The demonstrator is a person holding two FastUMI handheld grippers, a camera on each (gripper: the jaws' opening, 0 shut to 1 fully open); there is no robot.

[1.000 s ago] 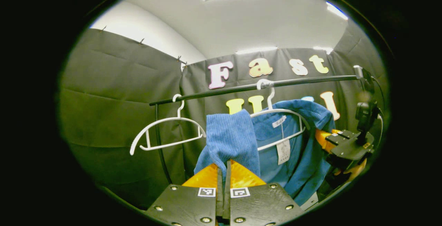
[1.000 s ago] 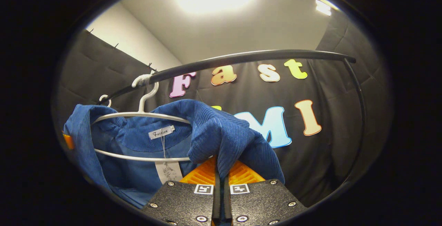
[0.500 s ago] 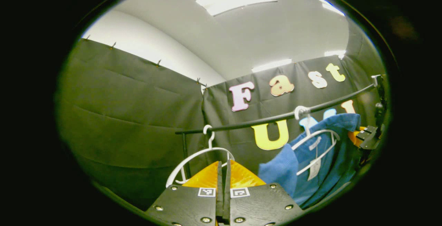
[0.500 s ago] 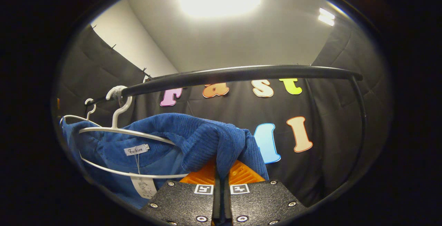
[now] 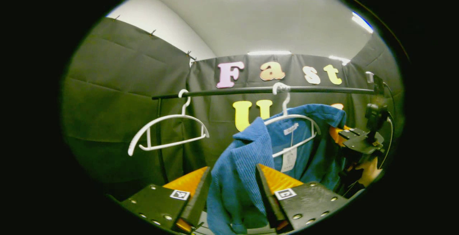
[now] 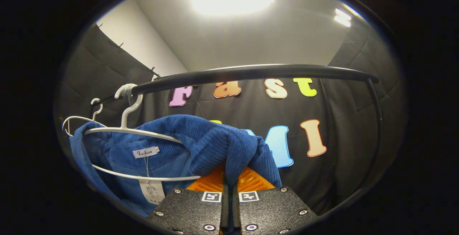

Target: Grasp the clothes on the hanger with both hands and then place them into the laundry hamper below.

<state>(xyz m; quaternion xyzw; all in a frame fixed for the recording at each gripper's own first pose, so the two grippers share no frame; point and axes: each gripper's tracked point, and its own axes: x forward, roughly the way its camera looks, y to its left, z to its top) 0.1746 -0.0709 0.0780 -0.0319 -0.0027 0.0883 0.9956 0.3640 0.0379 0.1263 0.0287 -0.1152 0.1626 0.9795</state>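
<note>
The blue jacket [image 5: 247, 156] hangs on a white hanger [image 5: 297, 120] from the black rail [image 5: 251, 90], its lower part cut off from sight. One fold droops between the spread fingers of the left hand-held gripper [image 5: 232, 188]; whether they touch it is unclear. The right hand-held gripper [image 6: 230, 181] is clenched on the jacket's shoulder fold. An empty hanger [image 5: 168, 127] hangs nearby.

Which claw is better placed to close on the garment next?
Left. The left claw is open around the garment; the right claw already grips its other shoulder.
</note>
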